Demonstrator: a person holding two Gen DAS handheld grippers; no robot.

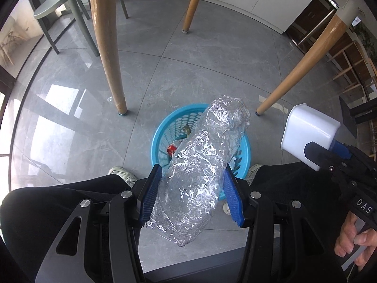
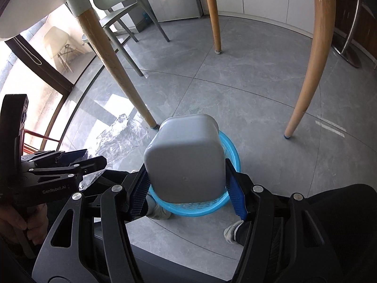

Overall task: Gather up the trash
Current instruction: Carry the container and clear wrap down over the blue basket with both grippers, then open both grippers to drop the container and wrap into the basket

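Hand-held gripper (image 1: 192,188), crinkled clear bottle (image 1: 202,160)

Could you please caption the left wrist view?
Left hand-held gripper holds crumpled plastic wrap above blue basket.

Your left hand-held gripper (image 1: 192,188) points steeply downward, its blue ribbed pads (image 1: 150,193) pressed against both sides of a held item. Your right hand-held gripper (image 2: 188,184) points steeply downward as well, pads (image 2: 236,195) clamped on an item. Your right hand (image 1: 353,240) wraps its handle; your left hand (image 2: 21,221) wraps the other. Both black-trousered knees (image 1: 59,202) are bent beneath them.
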